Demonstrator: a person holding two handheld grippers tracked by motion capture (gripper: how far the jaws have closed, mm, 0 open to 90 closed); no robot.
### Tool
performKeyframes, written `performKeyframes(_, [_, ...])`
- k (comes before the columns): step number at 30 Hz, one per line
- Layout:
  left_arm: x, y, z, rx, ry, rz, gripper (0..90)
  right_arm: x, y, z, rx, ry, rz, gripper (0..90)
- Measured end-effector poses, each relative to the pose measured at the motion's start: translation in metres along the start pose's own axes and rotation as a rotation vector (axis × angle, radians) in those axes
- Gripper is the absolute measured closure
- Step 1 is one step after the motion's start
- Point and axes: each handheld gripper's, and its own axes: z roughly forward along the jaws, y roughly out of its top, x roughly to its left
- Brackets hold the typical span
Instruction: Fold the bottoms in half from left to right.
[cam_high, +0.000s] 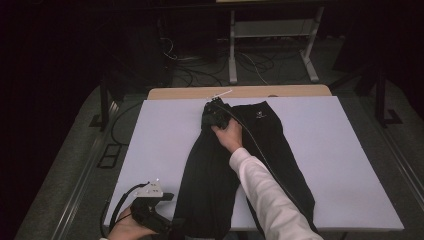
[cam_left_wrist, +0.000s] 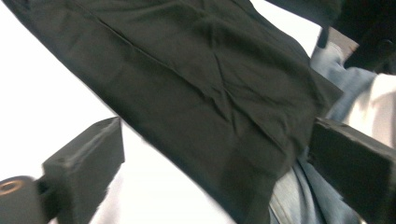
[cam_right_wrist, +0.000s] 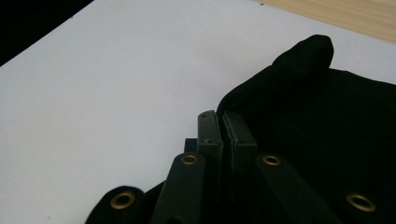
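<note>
Black trousers (cam_high: 235, 165) lie lengthwise on the white surface (cam_high: 325, 160), waistband toward the far edge, legs running back toward the person and hanging over the near edge. A small pale logo (cam_high: 260, 115) shows near the waistband on the right half. The garment looks partly folded along its length, the left half narrower than the right. Right gripper (cam_high: 214, 114) sits at the far left corner of the waistband, the hand (cam_high: 229, 134) behind it resting on the cloth, a white sleeve (cam_high: 265, 195) crossing the trousers diagonally. In the right gripper view its jaws stand pressed together, with black cloth (cam_right_wrist: 317, 116) bunched right around and beside them; they appear to pinch the waistband edge, and a fold of fabric pokes up beyond them. Left gripper (cam_high: 167, 222) is low at the near left edge of the surface, beside the trouser hem, its grey plate (cam_high: 151, 189) on top. In the left gripper view its jaws stand wide apart, the dark trouser leg (cam_left_wrist: 210, 93) lying across the space between them but touching neither pad clearly; white surface shows beneath, blue denim to the right.
</note>
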Motion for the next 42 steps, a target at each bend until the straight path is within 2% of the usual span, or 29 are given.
performKeyframes(4, [0.001,-0.005,-0.001,0.014,-0.019,0.002,13.0,-0.001,-0.001,0.000,-0.001,0.000,0.005,84.8])
performKeyframes(5, [0.001,-0.006,0.001,0.018,-0.036,0.008,14.2,-0.001,-0.001,-0.001,-0.003,-0.001,0.003,84.8])
performKeyframes(8, [0.001,-0.007,0.001,0.010,-0.039,0.007,16.0,-0.001,-0.001,-0.001,-0.004,0.003,0.002,84.8])
performKeyframes(10, [0.003,-0.006,0.000,0.006,-0.055,0.007,21.9,-0.001,0.000,-0.001,-0.004,0.003,-0.001,84.7])
performKeyframes(13, [0.001,-0.005,0.004,0.012,-0.074,0.075,33.2,0.000,0.000,-0.002,-0.009,0.005,0.001,84.8])
performKeyframes(14, [0.001,-0.005,0.004,0.012,-0.074,0.075,38.2,0.000,0.000,-0.002,-0.010,0.005,0.002,84.8])
performKeyframes(15, [-0.001,-0.003,0.008,0.017,-0.072,0.121,42.7,-0.001,-0.001,-0.002,-0.011,0.006,0.003,84.8])
performKeyframes(16, [-0.001,-0.003,0.008,0.017,-0.072,0.121,46.6,-0.001,-0.001,-0.002,-0.011,0.007,0.004,84.7])
performKeyframes(17, [-0.002,-0.002,0.010,0.022,-0.069,0.159,50.9,0.000,-0.001,-0.001,-0.011,0.008,0.003,84.8])
performKeyframes(18, [-0.004,0.000,0.012,0.036,-0.049,0.217,54.4,0.000,-0.002,-0.001,-0.011,0.007,0.000,84.7])
performKeyframes(19, [-0.006,0.001,0.013,0.041,-0.033,0.248,57.3,0.000,-0.002,-0.001,-0.010,0.009,-0.001,84.8])
performKeyframes(20, [-0.006,0.001,0.013,0.041,-0.033,0.248,62.3,0.000,-0.002,-0.001,-0.012,0.009,-0.002,84.7])
performKeyframes(21, [-0.006,0.001,0.013,0.043,-0.011,0.274,69.5,0.000,-0.002,-0.001,-0.012,0.009,-0.004,84.8])
performKeyframes(23, [-0.003,0.002,0.013,0.039,-0.005,0.274,77.8,0.000,-0.002,-0.001,-0.013,0.011,-0.001,84.8])
performKeyframes(25, [-0.002,0.002,0.015,0.037,-0.037,0.273,86.8,0.000,-0.002,-0.002,-0.015,0.013,-0.003,84.8])
performKeyframes(28, [-0.002,0.003,0.015,0.043,-0.038,0.266,88.8,0.000,-0.003,-0.002,-0.011,0.015,-0.006,84.8])
performKeyframes(29, [-0.001,0.004,0.015,0.045,-0.040,0.243,89.0,0.000,-0.003,-0.003,-0.010,0.014,-0.006,84.8])
performKeyframes(30, [-0.001,0.004,0.015,0.045,-0.040,0.243,89.1,-0.001,-0.003,-0.003,-0.011,0.014,-0.006,84.8])
performKeyframes(31, [0.000,0.004,0.014,0.039,-0.038,0.212,89.2,-0.001,-0.003,-0.004,-0.014,0.016,-0.002,84.8])
performKeyframes(32, [0.000,0.004,0.014,0.039,-0.038,0.212,89.2,-0.001,-0.002,-0.004,-0.015,0.017,-0.004,84.8])
performKeyframes(34, [0.002,0.004,0.012,0.036,-0.039,0.187,89.2,-0.001,-0.001,-0.007,-0.020,0.016,-0.006,84.8])
performKeyframes(42, [-0.003,0.012,0.010,0.016,-0.058,0.200,89.2,-0.007,0.003,-0.016,-0.032,0.011,0.001,84.8])
